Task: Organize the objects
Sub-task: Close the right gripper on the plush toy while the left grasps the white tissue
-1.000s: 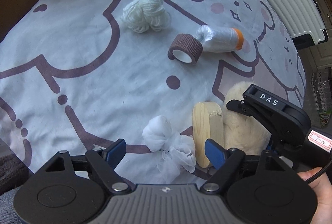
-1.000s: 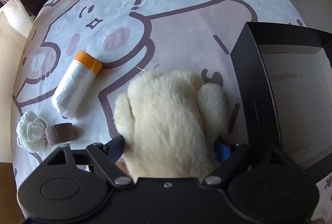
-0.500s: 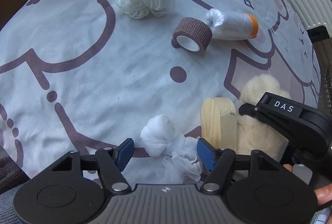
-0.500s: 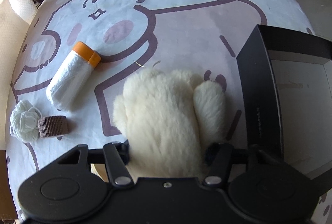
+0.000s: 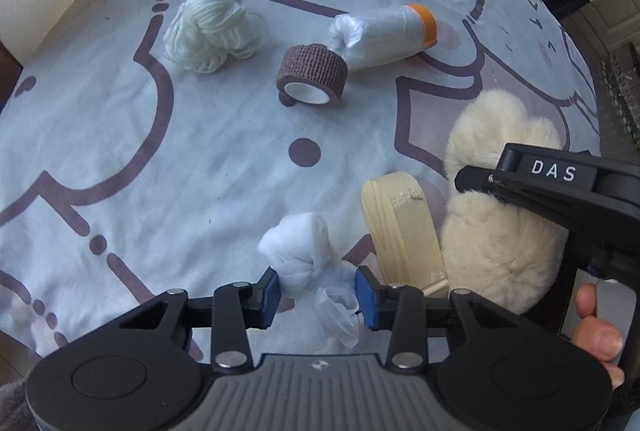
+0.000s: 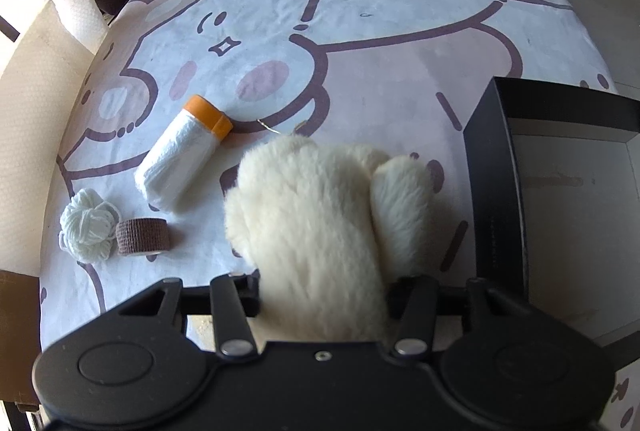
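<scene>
Open cloth lies left of the white fabric bundle; on its right the wooden block and plush mitten crowd close

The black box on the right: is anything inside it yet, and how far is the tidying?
Nothing looks done: the visible part of the black box holds nothing. In hand: the right gripper is closing on the cream plush toy, the left gripper on the white plastic bag. Left on the cloth: yarn ball, brown bandage roll, orange-capped bag roll, wooden block.
</scene>
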A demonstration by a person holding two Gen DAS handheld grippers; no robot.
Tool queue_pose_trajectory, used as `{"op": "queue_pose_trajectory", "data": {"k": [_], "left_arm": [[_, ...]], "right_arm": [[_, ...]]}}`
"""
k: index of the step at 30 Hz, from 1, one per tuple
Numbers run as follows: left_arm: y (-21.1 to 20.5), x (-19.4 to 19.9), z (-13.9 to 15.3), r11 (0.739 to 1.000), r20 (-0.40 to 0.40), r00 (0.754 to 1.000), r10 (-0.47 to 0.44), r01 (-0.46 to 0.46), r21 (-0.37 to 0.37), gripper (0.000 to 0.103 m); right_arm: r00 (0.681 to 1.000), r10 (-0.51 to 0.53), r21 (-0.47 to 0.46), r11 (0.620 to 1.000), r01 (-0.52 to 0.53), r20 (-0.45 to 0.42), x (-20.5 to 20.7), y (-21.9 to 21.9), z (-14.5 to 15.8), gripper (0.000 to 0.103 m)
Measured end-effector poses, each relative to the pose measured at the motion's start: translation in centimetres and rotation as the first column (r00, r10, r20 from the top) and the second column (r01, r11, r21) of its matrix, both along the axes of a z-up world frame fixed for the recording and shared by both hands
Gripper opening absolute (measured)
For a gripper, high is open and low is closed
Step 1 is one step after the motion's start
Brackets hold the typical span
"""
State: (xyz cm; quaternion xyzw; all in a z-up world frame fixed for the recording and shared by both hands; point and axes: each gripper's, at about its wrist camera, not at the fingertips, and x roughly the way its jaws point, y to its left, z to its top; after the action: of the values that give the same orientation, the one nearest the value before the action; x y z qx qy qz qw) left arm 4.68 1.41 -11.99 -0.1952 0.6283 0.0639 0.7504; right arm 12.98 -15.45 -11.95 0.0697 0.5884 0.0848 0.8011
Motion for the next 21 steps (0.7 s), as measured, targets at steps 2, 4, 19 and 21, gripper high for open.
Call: {"op": "queue_pose_trajectory", "data": {"k": [2,4,19,21], "left_arm": [[-0.2,0.3,0.5,0.995,0.010,0.997,-0.071,0.070,0.064,0.041],[-0.7,0.6,1.2,0.977,0.025,0.986,-0.163,0.158,0.142,0.041],[1.0,1.3,-0.5,0.967,-0.002,0.984,-0.178,0.175,0.188,0.051],[1.6,1.2,-0.8,0.980,-0.011,0.993,-0.116,0.117,0.162,0.052]], "right_arm": [[1.000,0.020,0.001,1.000,-0.020,0.014,-0.3,0.3,0.5,0.050],[0.999,0.041,-0.008,0.999,-0.040,0.028,-0.6,0.6,0.9,0.050],[0.997,0.060,-0.019,0.998,-0.059,0.055,-1.0,1.6,1.7,0.050],[0.997,0.059,-0.021,0.998,-0.058,0.053,-1.0,1.6,1.6,0.050]]}}
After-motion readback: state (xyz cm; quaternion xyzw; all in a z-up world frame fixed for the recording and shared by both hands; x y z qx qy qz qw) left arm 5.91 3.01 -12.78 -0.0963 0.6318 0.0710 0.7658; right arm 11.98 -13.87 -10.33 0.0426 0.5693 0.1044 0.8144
